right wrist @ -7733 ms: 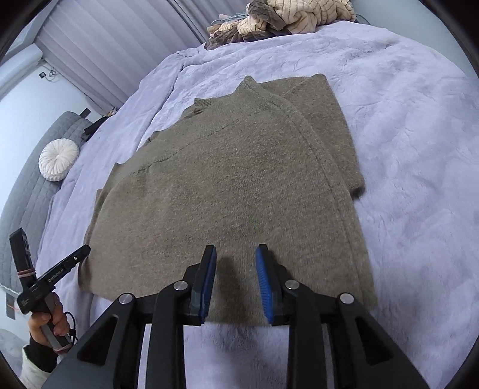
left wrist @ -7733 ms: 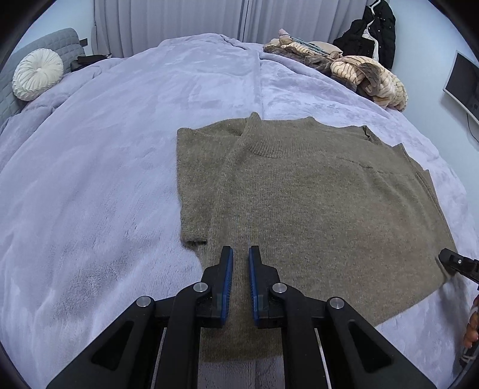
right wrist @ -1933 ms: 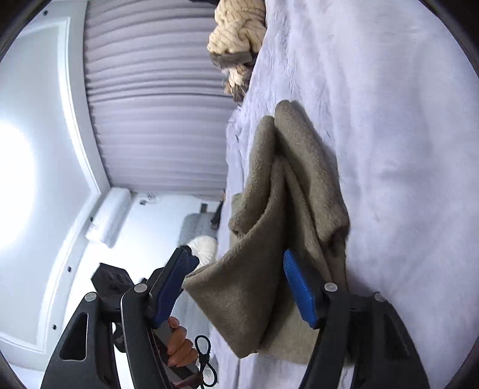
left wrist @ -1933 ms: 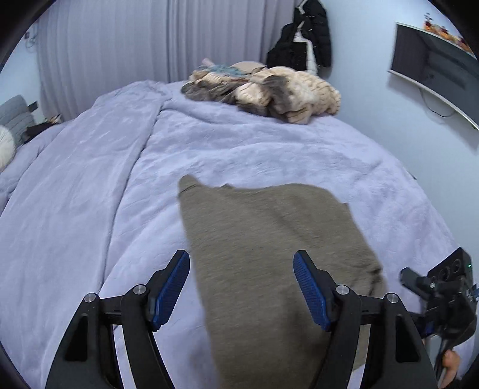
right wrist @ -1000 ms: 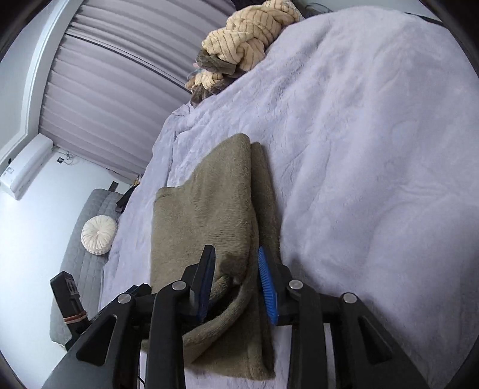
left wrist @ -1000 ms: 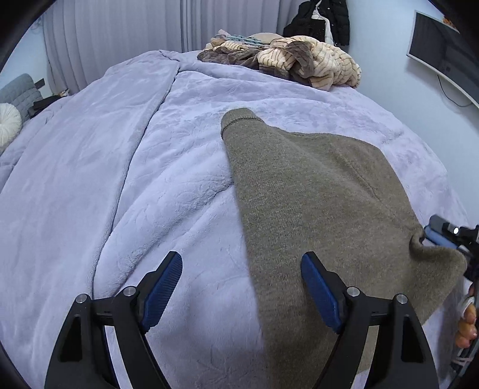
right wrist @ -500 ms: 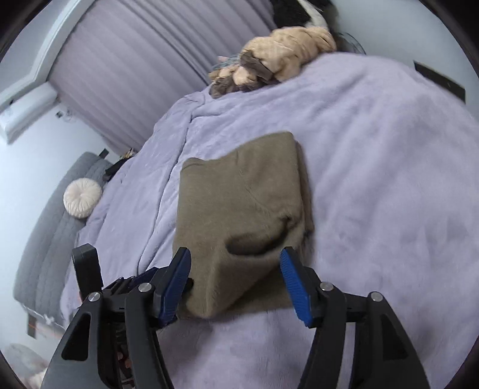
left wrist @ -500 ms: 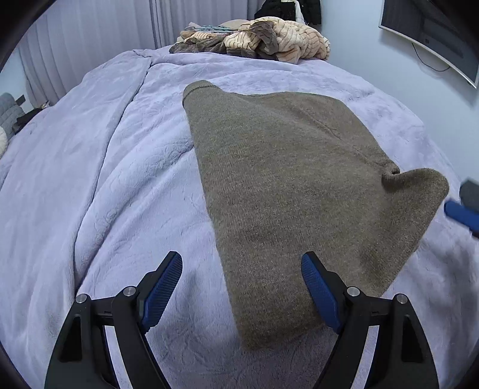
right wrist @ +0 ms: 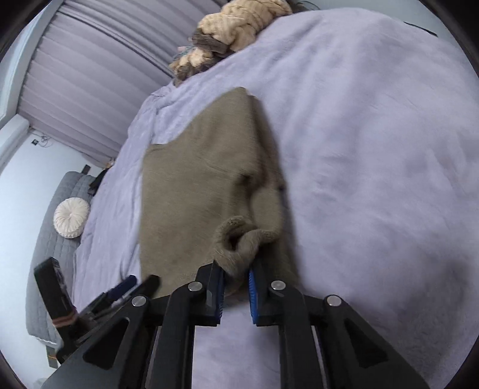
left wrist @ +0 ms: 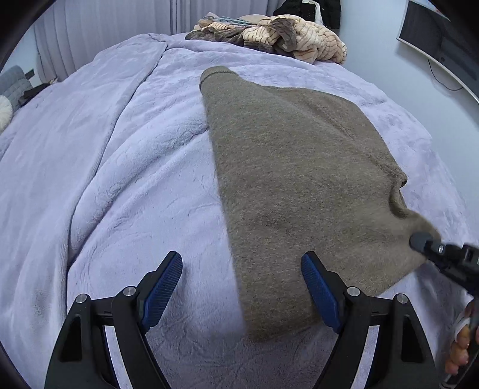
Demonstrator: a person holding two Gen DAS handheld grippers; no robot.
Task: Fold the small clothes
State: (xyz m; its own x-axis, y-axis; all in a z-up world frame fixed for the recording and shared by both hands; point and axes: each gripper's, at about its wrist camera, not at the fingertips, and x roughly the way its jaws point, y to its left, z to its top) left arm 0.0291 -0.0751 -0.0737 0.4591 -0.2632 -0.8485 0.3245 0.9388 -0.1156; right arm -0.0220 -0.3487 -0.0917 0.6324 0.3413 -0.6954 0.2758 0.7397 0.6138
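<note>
An olive-brown knit sweater (left wrist: pixel 293 167) lies folded lengthwise on the lilac bedspread (left wrist: pixel 104 149). My left gripper (left wrist: pixel 242 287) is open and empty, its jaws spread over the sweater's near left edge. My right gripper (right wrist: pixel 235 279) is shut on a bunched corner of the sweater (right wrist: pixel 197 191), which curls up between the blue pads. That gripper also shows at the right edge of the left wrist view (left wrist: pixel 440 254), at the sweater's near right corner.
A heap of tan and brown knitwear (left wrist: pixel 287 36) lies at the far end of the bed (right wrist: pixel 236 27). A round white cushion (right wrist: pixel 71 214) sits on a grey sofa to the left. A wall screen (left wrist: pixel 443 39) hangs at the right. Curtains hang behind the bed.
My right gripper was open half a second ago and has closed on the sweater's near corner. The left gripper stays open and has come slightly closer to the sweater's edge.
</note>
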